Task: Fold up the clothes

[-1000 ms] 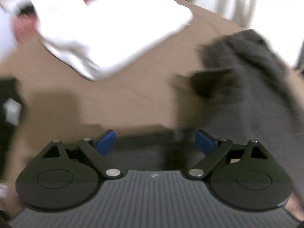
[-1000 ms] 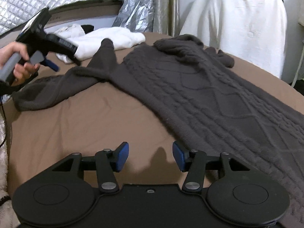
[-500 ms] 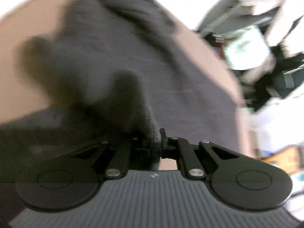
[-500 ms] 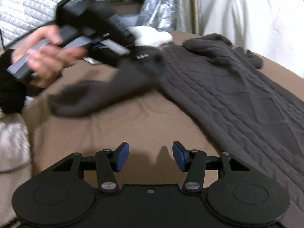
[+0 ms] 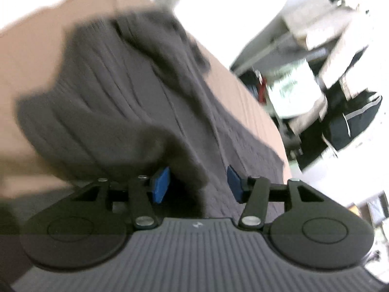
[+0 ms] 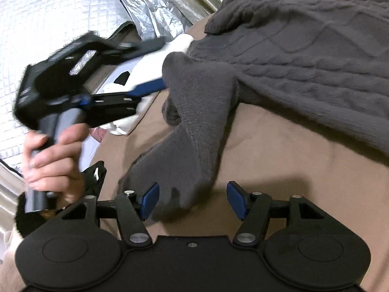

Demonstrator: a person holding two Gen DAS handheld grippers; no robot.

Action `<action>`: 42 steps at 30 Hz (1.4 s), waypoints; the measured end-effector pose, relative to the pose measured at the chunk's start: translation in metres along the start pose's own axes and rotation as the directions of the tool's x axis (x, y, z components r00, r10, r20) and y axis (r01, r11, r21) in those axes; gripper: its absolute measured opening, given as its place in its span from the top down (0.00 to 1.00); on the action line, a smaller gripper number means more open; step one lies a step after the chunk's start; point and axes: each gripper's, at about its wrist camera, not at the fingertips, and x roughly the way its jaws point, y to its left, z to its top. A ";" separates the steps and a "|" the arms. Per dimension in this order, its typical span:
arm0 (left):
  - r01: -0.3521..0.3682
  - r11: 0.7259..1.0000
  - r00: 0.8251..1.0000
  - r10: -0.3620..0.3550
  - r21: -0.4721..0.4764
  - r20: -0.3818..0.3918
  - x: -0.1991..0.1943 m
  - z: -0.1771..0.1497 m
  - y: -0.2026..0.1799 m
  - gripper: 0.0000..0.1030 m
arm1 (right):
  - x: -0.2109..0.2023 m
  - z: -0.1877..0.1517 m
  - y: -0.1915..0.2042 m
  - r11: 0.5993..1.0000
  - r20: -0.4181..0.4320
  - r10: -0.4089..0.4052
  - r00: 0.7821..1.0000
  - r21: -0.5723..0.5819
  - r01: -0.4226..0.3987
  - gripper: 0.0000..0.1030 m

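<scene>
1. The left gripper (image 5: 198, 182) now has its blue pads apart. The dark grey sweater sleeve (image 6: 192, 126) hangs against the left pad, but nothing is pinched. 0.5 s ago the same gripper was closed tight on this sleeve, so the sleeve was released just now.
2. In the right wrist view the sleeve lies bent over itself, beside the body of the sweater (image 6: 316, 56) on the brown bed (image 6: 304, 158). Its cuff end reaches down between the pads of the right gripper (image 6: 192, 202).
3. The right gripper stands open, and it holds nothing; it was open also 1 s ago and 0.5 s ago.
4. Compared with 1 s ago, the sleeve is no longer stretched out to the left side; it was carried toward the sweater body. I judge that the first sleeve fold is almost placed, but it looks loose.
5. The white clothes (image 6: 145, 73) stay behind, near the silver quilted cover (image 6: 48, 12).
</scene>
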 end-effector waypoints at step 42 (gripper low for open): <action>-0.341 0.910 0.922 0.372 -0.236 0.105 0.036 0.001 0.075 0.24 | -0.114 0.079 -0.018 0.587 0.302 -0.716 0.630 -0.230 0.777 0.47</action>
